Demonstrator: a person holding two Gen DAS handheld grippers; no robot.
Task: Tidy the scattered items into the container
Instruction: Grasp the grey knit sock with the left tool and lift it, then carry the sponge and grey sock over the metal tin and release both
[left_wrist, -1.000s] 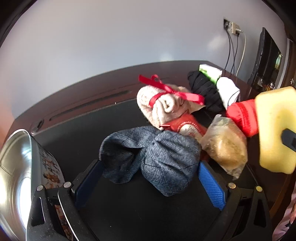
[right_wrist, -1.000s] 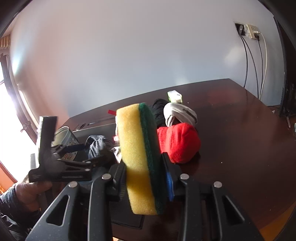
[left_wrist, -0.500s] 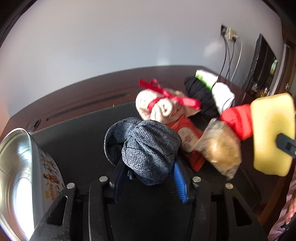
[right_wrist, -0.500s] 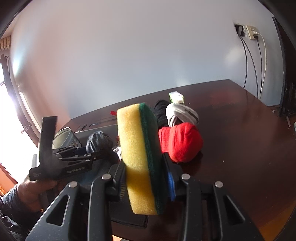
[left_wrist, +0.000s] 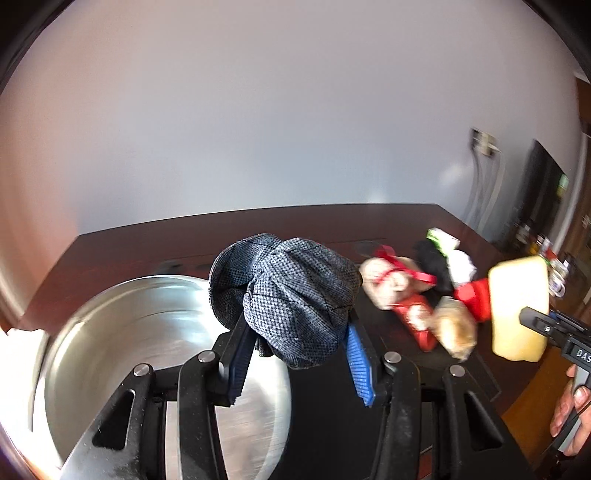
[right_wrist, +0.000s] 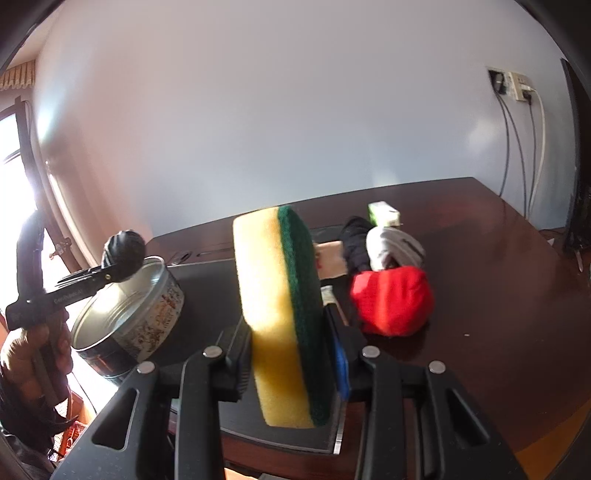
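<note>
My left gripper (left_wrist: 297, 350) is shut on a rolled grey knit sock (left_wrist: 291, 295), lifted off the mat and held over the open round metal tin (left_wrist: 122, 343). The right wrist view shows that same sock (right_wrist: 123, 249) above the tin (right_wrist: 129, 314). My right gripper (right_wrist: 291, 363) is shut on a yellow sponge with a green scouring face (right_wrist: 280, 306), held in the air right of the pile. The left wrist view catches the sponge (left_wrist: 519, 306) at its right edge.
On the black mat (left_wrist: 373, 325) lie a beige sock with a red ribbon (left_wrist: 388, 284), a red packet (left_wrist: 417, 319), a bagged snack (left_wrist: 454, 330), black and white socks (right_wrist: 391, 245), a red sock (right_wrist: 391, 301) and a green-white box (right_wrist: 384, 214). Dark wooden table (right_wrist: 498, 277); wall behind.
My left gripper closed on the grey sock, lifted it off the mat and swung it left over the tin. The right gripper with the sponge barely moved.
</note>
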